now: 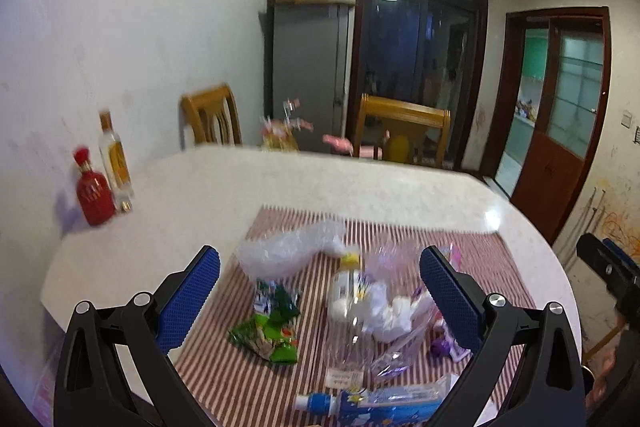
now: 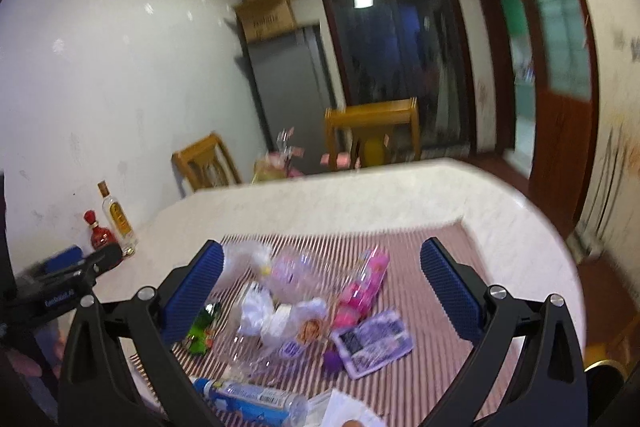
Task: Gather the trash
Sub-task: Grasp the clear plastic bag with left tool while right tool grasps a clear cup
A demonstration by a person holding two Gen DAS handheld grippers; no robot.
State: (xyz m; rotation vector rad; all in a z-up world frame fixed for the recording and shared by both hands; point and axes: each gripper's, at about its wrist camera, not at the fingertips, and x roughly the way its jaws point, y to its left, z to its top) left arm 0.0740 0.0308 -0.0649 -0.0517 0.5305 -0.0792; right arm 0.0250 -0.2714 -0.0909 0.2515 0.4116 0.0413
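Trash lies on a red-striped mat (image 1: pixel 224 379) (image 2: pixel 420 247). In the left wrist view I see a clear crumpled bag (image 1: pixel 280 251), a green snack wrapper (image 1: pixel 272 327), a clear plastic bottle with a yellow cap (image 1: pixel 352 307) and a blue-labelled bottle (image 1: pixel 372 403). In the right wrist view a pink wrapper (image 2: pixel 362 287), a purple packet (image 2: pixel 372 343) and the blue-labelled bottle (image 2: pixel 248 399) show. My left gripper (image 1: pixel 320 291) hovers open above the pile. My right gripper (image 2: pixel 320 291) also hangs open over it, holding nothing.
The mat lies on a pale marble table (image 1: pixel 320 179). A red bottle (image 1: pixel 94 191) and a clear liquor bottle (image 1: pixel 116 163) stand at the left by the wall. Two wooden chairs (image 1: pixel 400 127) stand behind the table. A grey cabinet (image 1: pixel 308 67) is at the back.
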